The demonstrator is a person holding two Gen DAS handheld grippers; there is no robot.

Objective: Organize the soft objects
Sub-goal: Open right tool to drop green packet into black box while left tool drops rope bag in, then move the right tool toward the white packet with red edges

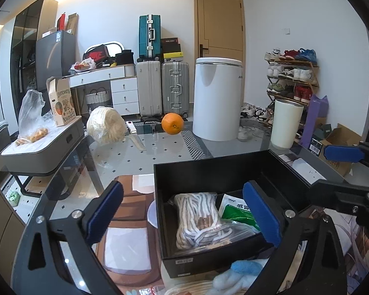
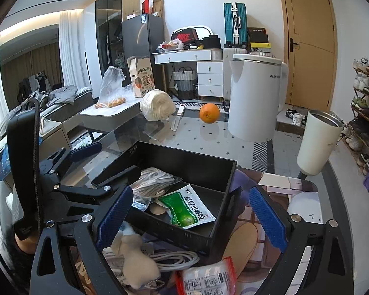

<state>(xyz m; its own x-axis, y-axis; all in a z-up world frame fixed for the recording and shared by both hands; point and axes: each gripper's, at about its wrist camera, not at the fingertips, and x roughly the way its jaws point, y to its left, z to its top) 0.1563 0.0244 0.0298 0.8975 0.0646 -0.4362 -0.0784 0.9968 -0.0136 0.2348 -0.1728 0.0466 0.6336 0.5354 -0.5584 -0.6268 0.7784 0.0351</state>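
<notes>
We count in the black box (image 2: 160, 231): one bagged rope bundle (image 1: 199, 221), one green sachet (image 2: 189, 209). Behind it: one orange (image 1: 172, 124), three suitcases (image 1: 148, 88).

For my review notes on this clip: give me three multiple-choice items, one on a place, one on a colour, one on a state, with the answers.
1. Where does the bagged rope lie?
A. in the black box
B. beside the orange
C. on the shoe rack
2. What colour are the gripper pads?
A. red
B. blue
C. white
3. How does the left gripper stand?
A. shut on the rope
B. shut on the green packet
C. open, holding nothing

Answers: 1 A, the bag rests inside the box walls; 2 B, both wrist views show blue pads; 3 C, the pads stand wide apart above the box, clear of the rope.
</notes>
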